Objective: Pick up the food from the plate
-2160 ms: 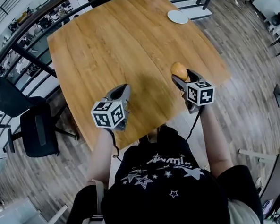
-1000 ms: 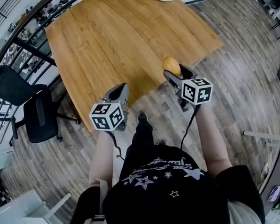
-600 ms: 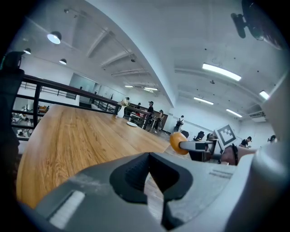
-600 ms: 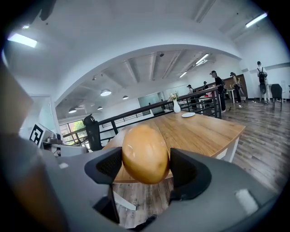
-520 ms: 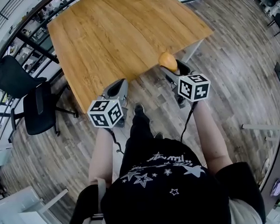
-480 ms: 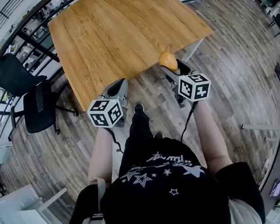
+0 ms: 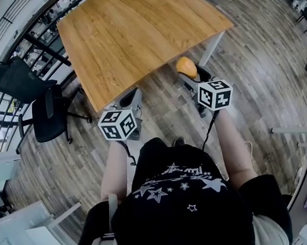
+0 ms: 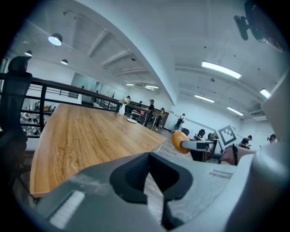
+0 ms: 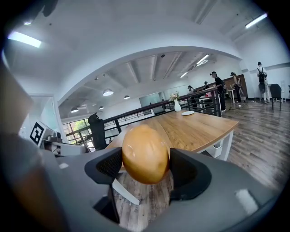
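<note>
A round golden-brown bun (image 9: 145, 153) is clamped between the dark pads of my right gripper (image 9: 146, 156), which is shut on it. From the head view the bun (image 7: 186, 67) and right gripper (image 7: 188, 75) hang over the wooden floor, just off the table's near edge. The left gripper (image 7: 128, 99) is also over the floor at the table's near corner, jaws shut with nothing in them. The left gripper view shows the bun (image 8: 179, 142) off to the right. A white plate (image 9: 187, 113) lies far away at the table's other end.
The big wooden table (image 7: 137, 32) fills the space ahead. A white vase (image 9: 177, 107) stands by the plate. A black office chair (image 7: 44, 118) and a dark railing (image 7: 45, 45) are to the left. A white table leg (image 7: 211, 43) stands near the bun. People stand far off.
The person has stepped back from the table. Both grippers, earlier over the tabletop, now hang over the floor. The bun stays in the right gripper.
</note>
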Demonstrator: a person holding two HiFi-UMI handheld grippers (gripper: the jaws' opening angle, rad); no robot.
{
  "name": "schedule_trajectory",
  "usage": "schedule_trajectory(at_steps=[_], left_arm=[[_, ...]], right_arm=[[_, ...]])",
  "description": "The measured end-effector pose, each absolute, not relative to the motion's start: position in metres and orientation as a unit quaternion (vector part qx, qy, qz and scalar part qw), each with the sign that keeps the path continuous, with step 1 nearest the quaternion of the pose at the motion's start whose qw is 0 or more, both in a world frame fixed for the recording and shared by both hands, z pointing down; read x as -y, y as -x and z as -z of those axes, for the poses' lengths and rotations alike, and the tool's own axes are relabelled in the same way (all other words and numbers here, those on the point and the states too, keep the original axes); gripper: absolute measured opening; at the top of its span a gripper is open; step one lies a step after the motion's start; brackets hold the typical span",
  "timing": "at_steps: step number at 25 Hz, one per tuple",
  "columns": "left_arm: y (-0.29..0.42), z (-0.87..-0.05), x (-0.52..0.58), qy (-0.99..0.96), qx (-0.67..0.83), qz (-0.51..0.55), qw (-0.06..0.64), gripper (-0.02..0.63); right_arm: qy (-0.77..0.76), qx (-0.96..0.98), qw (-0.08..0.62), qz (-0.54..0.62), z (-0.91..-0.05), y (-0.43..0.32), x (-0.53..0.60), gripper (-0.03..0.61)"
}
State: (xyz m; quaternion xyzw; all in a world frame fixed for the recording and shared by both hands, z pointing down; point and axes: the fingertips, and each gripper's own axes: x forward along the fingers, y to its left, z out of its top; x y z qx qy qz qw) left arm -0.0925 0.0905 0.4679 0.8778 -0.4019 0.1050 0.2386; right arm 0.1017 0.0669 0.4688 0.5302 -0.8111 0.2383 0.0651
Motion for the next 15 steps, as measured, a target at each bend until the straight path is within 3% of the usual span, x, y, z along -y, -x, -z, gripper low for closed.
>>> schedule_trajectory(at_steps=[15], left_arm=[[0.155, -0.467, -0.105, -0.892, 0.358, -0.117, 0.249, 0.002]], right_arm=[[-0.556, 0.787, 0.081, -0.256, -0.468, -0.027, -0.1, 0.333]])
